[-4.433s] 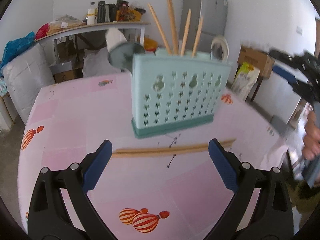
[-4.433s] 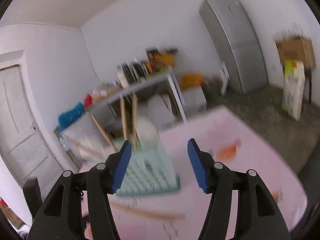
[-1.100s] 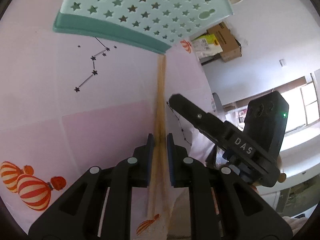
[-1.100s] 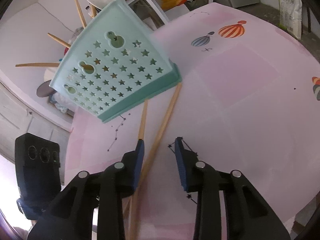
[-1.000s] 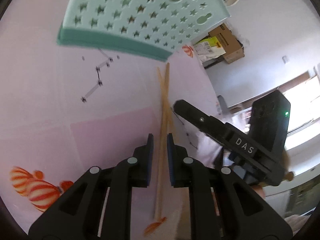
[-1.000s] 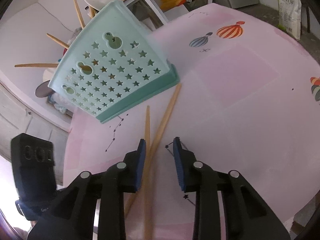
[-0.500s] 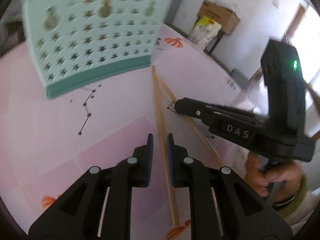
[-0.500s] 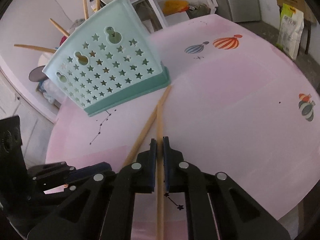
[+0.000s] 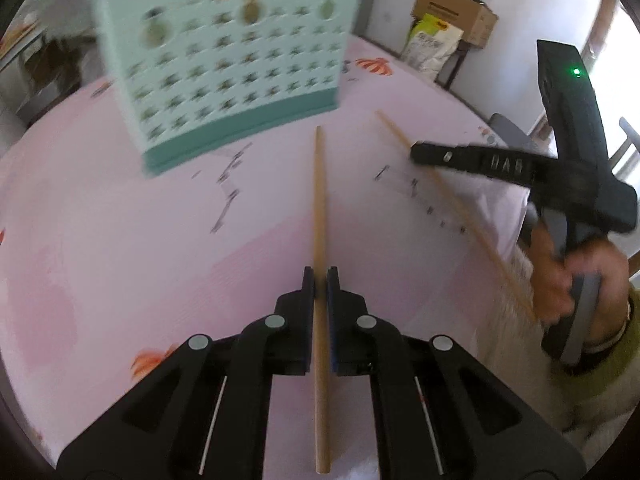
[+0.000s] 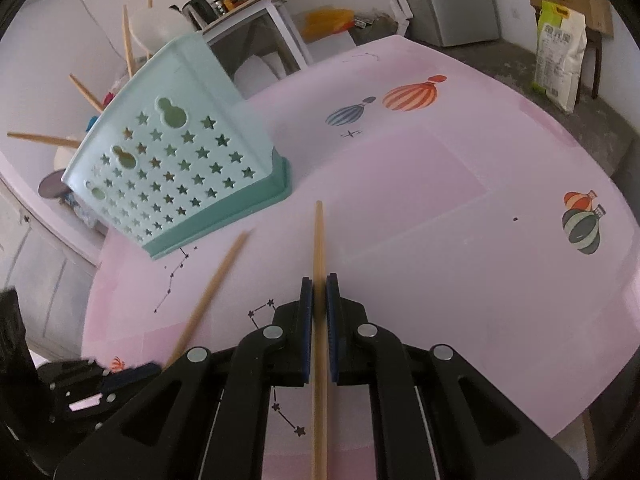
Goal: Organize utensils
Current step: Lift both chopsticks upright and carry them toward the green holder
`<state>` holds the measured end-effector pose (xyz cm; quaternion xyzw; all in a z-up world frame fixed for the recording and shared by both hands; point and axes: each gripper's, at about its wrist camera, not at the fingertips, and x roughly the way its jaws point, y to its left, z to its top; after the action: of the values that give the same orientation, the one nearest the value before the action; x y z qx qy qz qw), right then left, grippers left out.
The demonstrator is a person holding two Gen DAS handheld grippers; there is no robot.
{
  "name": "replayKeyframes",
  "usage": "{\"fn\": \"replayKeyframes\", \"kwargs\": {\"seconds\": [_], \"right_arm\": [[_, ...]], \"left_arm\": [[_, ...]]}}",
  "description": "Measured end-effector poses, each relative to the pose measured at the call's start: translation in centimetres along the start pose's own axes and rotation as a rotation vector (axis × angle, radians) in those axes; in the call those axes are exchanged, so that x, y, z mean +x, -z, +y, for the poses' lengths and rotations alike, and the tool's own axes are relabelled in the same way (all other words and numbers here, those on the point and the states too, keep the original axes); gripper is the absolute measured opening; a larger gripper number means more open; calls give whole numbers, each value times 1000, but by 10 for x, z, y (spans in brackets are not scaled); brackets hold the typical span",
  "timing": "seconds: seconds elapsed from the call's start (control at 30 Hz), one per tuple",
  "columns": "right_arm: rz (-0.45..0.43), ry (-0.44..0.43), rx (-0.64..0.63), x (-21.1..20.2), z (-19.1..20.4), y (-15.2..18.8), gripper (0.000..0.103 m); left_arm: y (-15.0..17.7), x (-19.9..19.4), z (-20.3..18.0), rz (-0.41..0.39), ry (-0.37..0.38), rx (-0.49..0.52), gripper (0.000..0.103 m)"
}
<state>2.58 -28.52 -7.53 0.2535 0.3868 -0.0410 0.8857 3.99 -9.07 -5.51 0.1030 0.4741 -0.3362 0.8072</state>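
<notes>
A mint-green utensil holder (image 9: pixel 224 60) with star holes stands on the pink table; it also shows in the right wrist view (image 10: pixel 180 168), with several wooden chopsticks sticking out of its top. My left gripper (image 9: pixel 320 276) is shut on a wooden chopstick (image 9: pixel 319 200) that points toward the holder. My right gripper (image 10: pixel 319 286) is shut on a second wooden chopstick (image 10: pixel 318 240), held above the table. In the left wrist view the right gripper (image 9: pixel 424 156) holds its chopstick (image 9: pixel 460 208) to my right. In the right wrist view the left gripper's chopstick (image 10: pixel 212 292) lies to the left.
The pink table (image 10: pixel 440 208) carries balloon prints. Its right edge (image 10: pixel 600 152) curves near a white sack (image 10: pixel 560 60) and a cardboard box (image 9: pixel 456 20) on the floor. A cluttered side table (image 10: pixel 248 4) and a fridge (image 10: pixel 456 0) stand behind.
Both grippers closed on one chopstick each and lifted them off the table. The two chopsticks, earlier side by side in front of the holder, are now apart.
</notes>
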Motion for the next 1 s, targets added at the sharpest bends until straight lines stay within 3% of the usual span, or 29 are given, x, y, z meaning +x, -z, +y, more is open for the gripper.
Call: {"fn": "replayKeyframes", "kwargs": {"seconds": [0.13, 0.2, 0.43, 0.67, 1.0], "right_arm": [[13, -26, 0, 6, 0, -4, 7], [21, -32, -3, 9, 1, -6, 7], [43, -28, -30, 12, 7, -9, 7], [59, -23, -66, 15, 14, -13, 8], [60, 10, -158, 23, 28, -20, 8]], "left_arm": [[3, -9, 12, 14, 7, -28, 8], [-3, -10, 13, 1, -4, -14, 20], [-44, 15, 5, 10, -1, 38, 21], [-73, 41, -4, 14, -51, 111, 20], [-91, 49, 3, -2, -61, 105, 5]]}}
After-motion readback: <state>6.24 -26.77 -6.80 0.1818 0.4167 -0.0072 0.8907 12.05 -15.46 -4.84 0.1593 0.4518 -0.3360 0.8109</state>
